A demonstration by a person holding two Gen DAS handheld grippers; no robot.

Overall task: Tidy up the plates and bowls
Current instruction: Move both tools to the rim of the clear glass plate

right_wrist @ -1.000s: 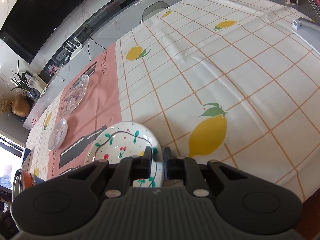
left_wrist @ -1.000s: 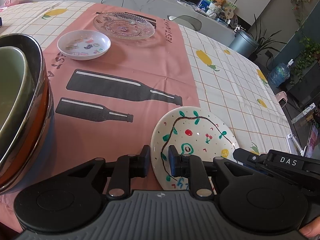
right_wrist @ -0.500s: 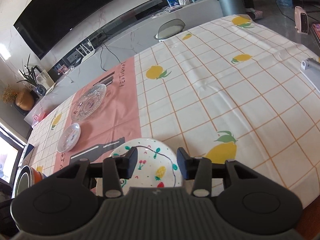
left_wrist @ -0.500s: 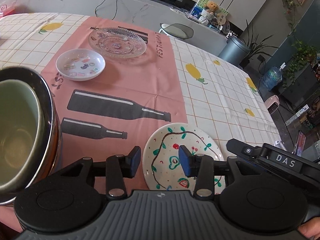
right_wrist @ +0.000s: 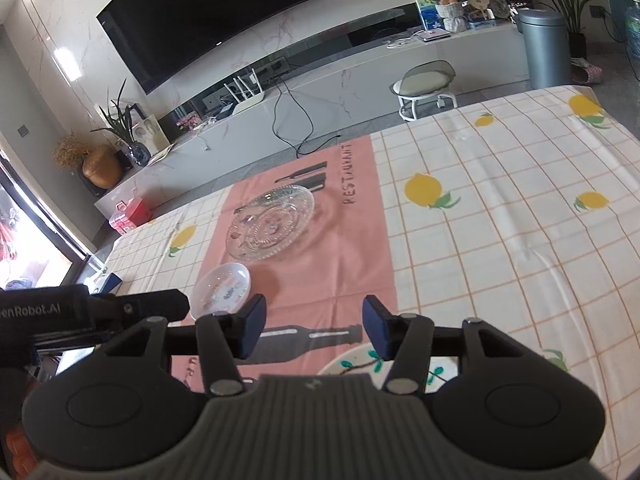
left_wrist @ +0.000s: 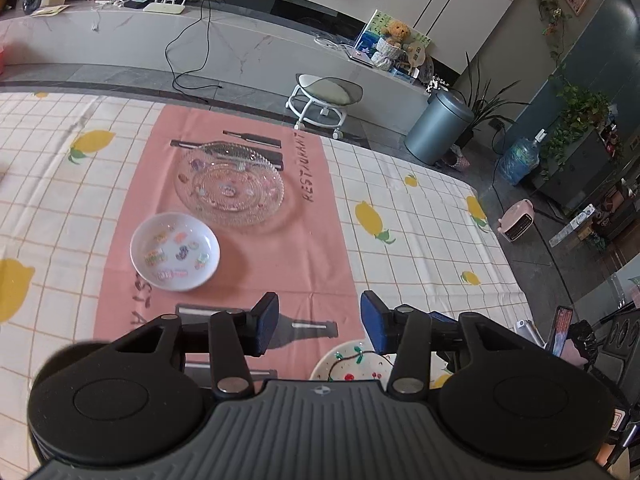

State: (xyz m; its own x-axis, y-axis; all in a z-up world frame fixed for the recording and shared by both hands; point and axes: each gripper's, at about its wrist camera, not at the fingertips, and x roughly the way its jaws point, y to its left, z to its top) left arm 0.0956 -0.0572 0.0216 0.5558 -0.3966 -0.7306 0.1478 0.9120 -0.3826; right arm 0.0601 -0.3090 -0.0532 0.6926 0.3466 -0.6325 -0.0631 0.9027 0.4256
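A white painted plate lies on the table just under my left gripper, which is open and empty above it. The same plate shows below my right gripper, also open and empty. A small white dish with stickers sits on the pink runner ahead, with a clear glass plate behind it. Both show in the right wrist view, the dish and the glass plate. The left gripper's body shows at the left of the right wrist view.
The table carries a lemon-print cloth with a pink runner. Its far edge faces a stool, a grey bin and a low marble counter. An orange object is at the lower left.
Both grippers opened from shut and rose and tilted up. The painted plate dropped to the bottom of both views. The stacked bowls left the left wrist view.
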